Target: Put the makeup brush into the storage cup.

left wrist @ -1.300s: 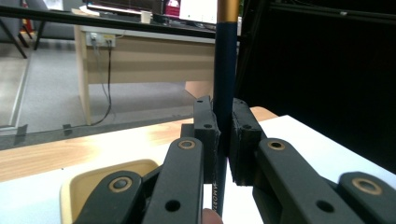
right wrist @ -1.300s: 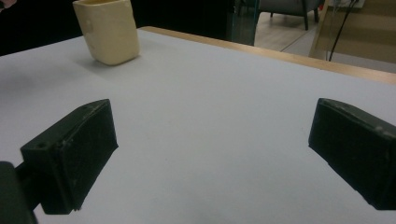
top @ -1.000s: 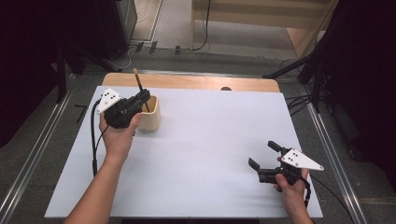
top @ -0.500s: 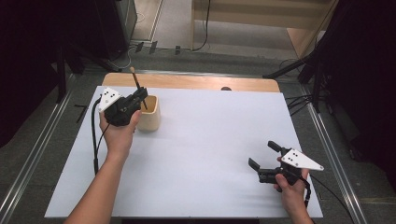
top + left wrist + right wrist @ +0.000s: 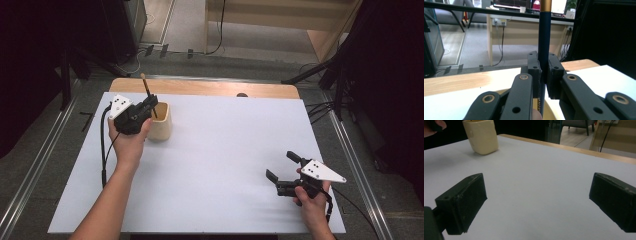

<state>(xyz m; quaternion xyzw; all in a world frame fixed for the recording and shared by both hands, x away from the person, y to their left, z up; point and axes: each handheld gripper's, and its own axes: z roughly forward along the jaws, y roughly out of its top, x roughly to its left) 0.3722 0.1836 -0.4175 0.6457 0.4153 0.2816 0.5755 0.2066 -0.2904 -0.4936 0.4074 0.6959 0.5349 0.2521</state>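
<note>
My left gripper (image 5: 543, 75) pinches a pencil (image 5: 544, 37) upright over the cup (image 5: 161, 121).

The pencil is dark blue with a gold band near its top; my left gripper view shows that colouring, and small print low on the shaft. From above I see its lower end inside the cream cup at the table's (image 5: 220, 150) far left. My right gripper (image 5: 536, 205) hovers low, jaws wide, empty.

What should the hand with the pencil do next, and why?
Probably lower it a little more. The left gripper is shut on the pencil, which stands upright over the cup, its lower end already inside, so easing down before letting go seems safest.
</note>
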